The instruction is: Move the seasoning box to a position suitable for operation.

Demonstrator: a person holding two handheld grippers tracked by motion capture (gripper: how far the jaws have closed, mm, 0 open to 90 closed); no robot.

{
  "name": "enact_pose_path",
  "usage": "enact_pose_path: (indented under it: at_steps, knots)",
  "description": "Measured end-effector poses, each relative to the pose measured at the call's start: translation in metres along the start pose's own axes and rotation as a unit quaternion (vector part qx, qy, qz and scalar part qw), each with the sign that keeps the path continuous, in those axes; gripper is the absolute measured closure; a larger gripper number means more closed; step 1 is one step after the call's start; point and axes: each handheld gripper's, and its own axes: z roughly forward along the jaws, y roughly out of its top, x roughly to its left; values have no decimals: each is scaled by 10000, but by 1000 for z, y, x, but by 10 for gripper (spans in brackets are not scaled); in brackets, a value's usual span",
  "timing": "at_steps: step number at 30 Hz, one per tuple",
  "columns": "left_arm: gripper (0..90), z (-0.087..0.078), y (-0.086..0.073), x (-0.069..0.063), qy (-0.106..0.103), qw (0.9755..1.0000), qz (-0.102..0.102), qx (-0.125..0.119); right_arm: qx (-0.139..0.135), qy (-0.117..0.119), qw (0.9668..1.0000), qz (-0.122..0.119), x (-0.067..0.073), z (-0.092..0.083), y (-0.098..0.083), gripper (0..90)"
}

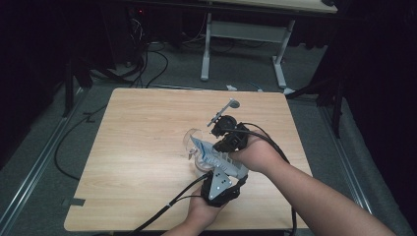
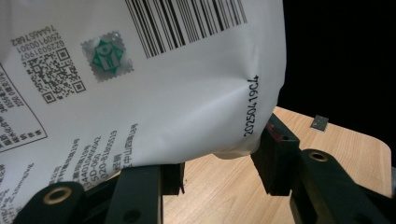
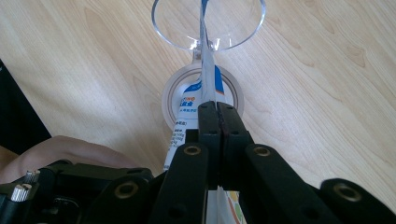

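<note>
Black jaws of the right hand-held gripper (image 3: 217, 109) are seen clenched on the thin edge of a pouch (image 3: 205, 84), with no gap left between them. That pouch (image 2: 154, 79) is white and soft, and it is printed with a barcode, a QR code, a green seal, a date code and lines of small text; a blue patch is shown on one face in the right gripper view. It is held above the middle of the bench (image 1: 142, 147), tilted, with its upper end over a clear container (image 1: 193, 140). A dent is pressed into the film near the date code.

The left hand-held gripper (image 2: 219, 175) is closed on the pouch's lower end: one pad is pressed into the film's corner, and the other is tucked under its bottom edge. In the high view this gripper (image 1: 220, 187) is carried near the bench's front edge, just below the right one (image 1: 227, 140).

The container's round base (image 3: 173, 100) rests on the wood, and its clear rim (image 3: 208, 21) is cut off at the top of the right gripper view. The small print cannot be read, and much of the pouch is covered by both grippers in the high view.
</note>
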Motion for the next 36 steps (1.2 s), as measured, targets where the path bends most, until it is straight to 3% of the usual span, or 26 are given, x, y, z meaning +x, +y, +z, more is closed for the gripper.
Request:
enact_pose_path:
  at_steps: [36]
  knots:
    - [585,-3,-21,-8,-85,9995,200,232,176,107,9997,97,-1,2,-15,896]
